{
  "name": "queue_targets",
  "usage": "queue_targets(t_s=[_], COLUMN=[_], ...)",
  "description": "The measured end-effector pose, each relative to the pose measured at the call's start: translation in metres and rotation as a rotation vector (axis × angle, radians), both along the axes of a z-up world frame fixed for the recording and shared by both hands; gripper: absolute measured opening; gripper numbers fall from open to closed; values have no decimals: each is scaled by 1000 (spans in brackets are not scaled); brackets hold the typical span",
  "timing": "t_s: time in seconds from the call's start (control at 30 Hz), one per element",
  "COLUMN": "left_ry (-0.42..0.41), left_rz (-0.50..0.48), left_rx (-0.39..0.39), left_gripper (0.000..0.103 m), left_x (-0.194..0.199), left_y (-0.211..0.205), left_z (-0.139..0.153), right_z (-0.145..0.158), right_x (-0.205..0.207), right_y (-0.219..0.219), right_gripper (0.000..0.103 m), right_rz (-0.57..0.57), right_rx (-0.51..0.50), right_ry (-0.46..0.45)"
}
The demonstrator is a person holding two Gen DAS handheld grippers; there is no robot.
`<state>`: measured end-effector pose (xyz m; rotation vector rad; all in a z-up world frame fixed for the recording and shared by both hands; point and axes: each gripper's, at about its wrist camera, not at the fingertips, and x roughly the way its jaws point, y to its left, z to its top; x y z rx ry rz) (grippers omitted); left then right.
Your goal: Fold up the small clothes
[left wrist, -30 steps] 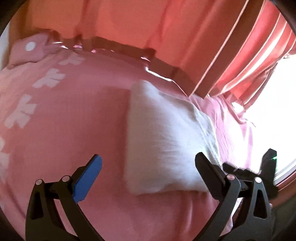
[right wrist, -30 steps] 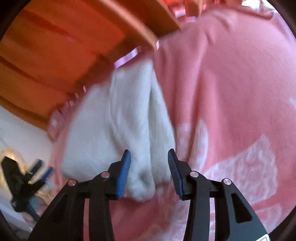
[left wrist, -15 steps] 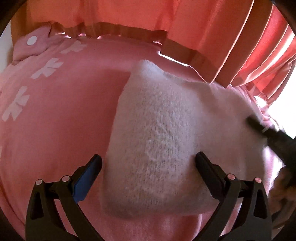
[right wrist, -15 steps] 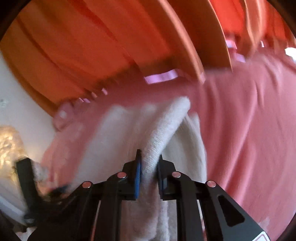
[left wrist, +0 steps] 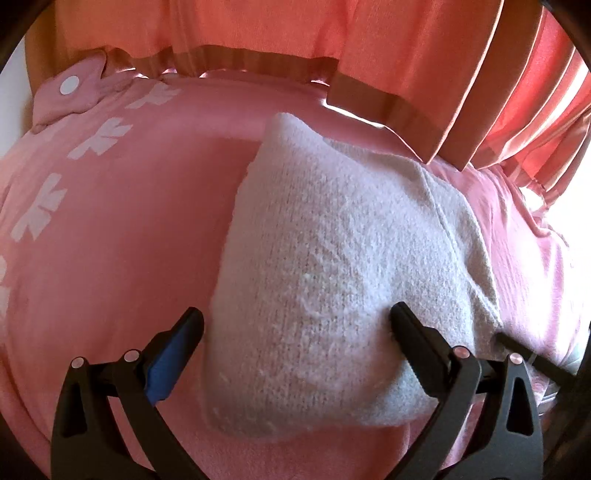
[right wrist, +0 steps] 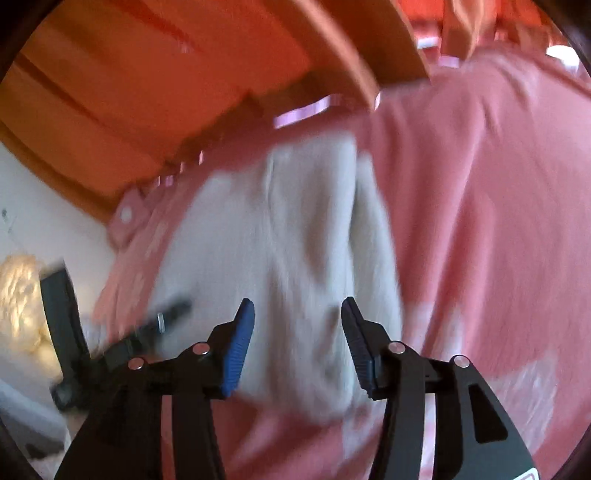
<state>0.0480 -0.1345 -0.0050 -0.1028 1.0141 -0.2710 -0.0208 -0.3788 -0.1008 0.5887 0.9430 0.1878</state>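
Here my left gripper (left wrist: pixel 295 332) hangs with its jaws spread wide over the near end of the folded white knit garment (left wrist: pixel 332 266), which lies on the pink bedspread (left wrist: pixel 129 229) near the orange curtain (left wrist: pixel 388 55). My right gripper (right wrist: pixel 297 325) is released too, its fingers apart above the garment's edge, gripping nothing.

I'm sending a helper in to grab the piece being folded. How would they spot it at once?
Start from the pink bedspread with pale bow prints, spread below the orange curtain. On it, toward the curtain side, lies a folded white knit garment, right in front of the open left gripper. It is the only fuzzy white thing there; the small pillow in the far corner is pink.
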Motion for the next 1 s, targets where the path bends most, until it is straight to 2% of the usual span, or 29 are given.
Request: queue_targets(t_s=[0.03, 0.1, 0.13, 0.23, 0.3, 0.4, 0.43, 0.47, 0.53, 0.57, 0.6, 0.63, 0.67, 0.7, 0.73, 0.9, 0.97, 1.0], left_ry=[-2, 2, 4, -6, -13, -6, 3, 10, 5, 6, 10, 12, 11, 9, 14, 121, 165, 181], left_rz=[1, 6, 9, 6, -6, -13, -19, -20, -19, -23, -24, -23, -20, -14, -9, -20, -27, -29], left_rx=[2, 3, 1, 13, 3, 4, 3, 5, -2, -18, -37, -73, -96, -122, -136, -196, -249, -268], left_gripper=[98, 98, 98, 98, 98, 98, 98, 98, 98, 98, 98, 98, 98, 98, 98, 98, 98, 98], left_x=[-1, -2, -3, -4, -5, -5, -5, -5, -7, -6, -5, -3, -1, 3, 8, 29, 36, 38], left_y=[0, -1, -1, -1, 0, -2, -4, -5, -3, 0, 3, 8, 10, 15, 18, 22, 23, 22], left_z=[0, -1, 0, 4, 7, 5, 2, 0, 0, 1, 2, 5, 6, 8, 7, -17, -27, -31], right_z=[-9, -8, -4, 30, 38, -7, -20, -18, -2, 4, 12, 19, 23, 24, 23, -2, -14, -17], right_x=[-2, -1, -1, -14, -23, -7, -7, -8, -14, -18, -21, -20, -17, -13, -7, 36, 51, 54], right_y=[6, 10, 11, 4, -3, 0, 3, 5, 0, -3, -10, -17, -24, -25, -30, -20, -12, -9], right_gripper=[49, 38, 15, 14, 13, 13, 12, 13, 18, 28, 31, 41, 57, 63, 67, 68, 79, 81], right_rz=[11, 13, 18, -22, -38, -16, -5, -17, -40, -63, -93, -115, -136, -153, -167, -119, -97, -99], right_rx=[-9, -37, -33, -46, -62, -111, -93, -89, -64, -44, -32, -29, -18, -10, -2, 1, -15, -13], right_ry=[14, 4, 2, -107, -133, 7, 8, -6, -17, -31, -50, -71, -86, -92, -91, 17, 33, 33])
